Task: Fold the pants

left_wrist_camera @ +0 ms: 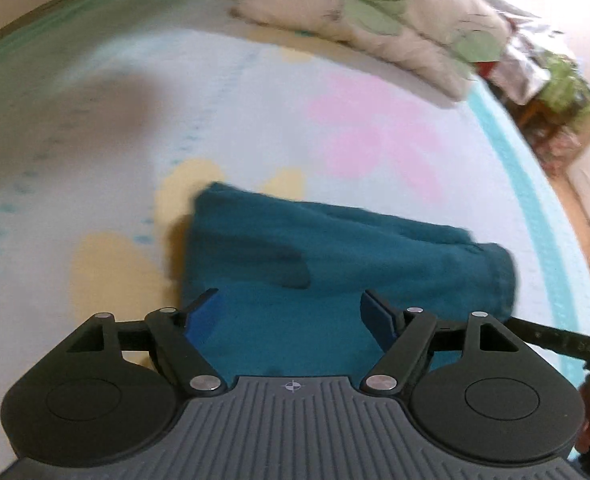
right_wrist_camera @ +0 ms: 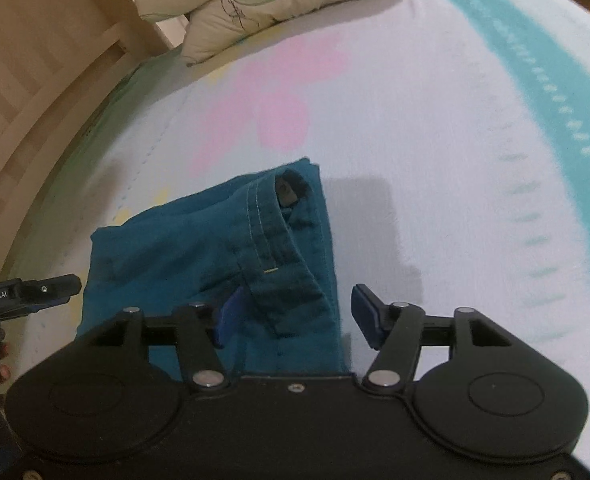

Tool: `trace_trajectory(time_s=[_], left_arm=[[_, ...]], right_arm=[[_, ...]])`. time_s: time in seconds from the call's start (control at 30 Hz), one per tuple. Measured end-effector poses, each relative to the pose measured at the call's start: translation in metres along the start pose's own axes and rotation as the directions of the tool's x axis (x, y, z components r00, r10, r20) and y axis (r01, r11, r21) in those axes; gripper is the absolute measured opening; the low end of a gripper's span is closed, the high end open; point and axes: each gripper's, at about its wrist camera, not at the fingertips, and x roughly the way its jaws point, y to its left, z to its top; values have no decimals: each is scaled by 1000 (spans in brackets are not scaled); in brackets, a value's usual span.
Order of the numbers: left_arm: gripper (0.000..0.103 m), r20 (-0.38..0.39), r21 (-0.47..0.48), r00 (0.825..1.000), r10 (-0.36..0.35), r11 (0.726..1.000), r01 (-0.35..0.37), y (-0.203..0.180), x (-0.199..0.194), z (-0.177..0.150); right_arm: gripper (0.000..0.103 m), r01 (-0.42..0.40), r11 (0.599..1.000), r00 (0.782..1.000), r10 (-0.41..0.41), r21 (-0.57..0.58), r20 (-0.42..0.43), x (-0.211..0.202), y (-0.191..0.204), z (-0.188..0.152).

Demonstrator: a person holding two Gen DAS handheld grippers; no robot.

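Nearest your lens, the left gripper [left_wrist_camera: 291,312] stands with its blue pads spread and nothing between them, hovering over the near part of the teal pants [left_wrist_camera: 335,256], which lie folded into a compact bundle at the lower centre of the frame on the flowered bedspread [left_wrist_camera: 395,92]. Your right gripper [right_wrist_camera: 295,312] is likewise released, its pads straddling the stitched waistband [right_wrist_camera: 279,248] without pressing it. Expect the cloth to be light, soft and limp, likely to sag and slide open if lifted by one layer, so pinch through all layers at a corner or at the thicker waistband seam. The leaf-print pillows [left_wrist_camera: 375,20] in the upper right and the wooden bed frame [right_wrist_camera: 35,80] at upper left sit well apart; only your other gripper crowds the bundle.
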Motion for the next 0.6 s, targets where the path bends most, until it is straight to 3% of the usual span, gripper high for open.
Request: trace_trajectory(time_s=[0.2,0.23,0.37,0.53,0.6], left_arm=[[75,-71,-88,989,130,987,-136,33,7,3],[75,-79,-106,989,127,985,-135,38,10,2],[75,-127,-232,992,-15,973,-15,62,21,-4],[75,-150,-175,988,42,982,-69,55,26,-8],[75,-161,-162,987,25,985,-51,53,31,-10]], right_arm=[[65,4,996,999,-1,-90,33,5,5,-6],[64,5,996,999,-2,-94,35,5,5,-8],[65,-15,997,1000,17,-73,25,8,0,-8],[65,-32,997,999,33,-64,17,8,-3,-9],[65,-41,997,999,42,-64,14,11,-3,-8]])
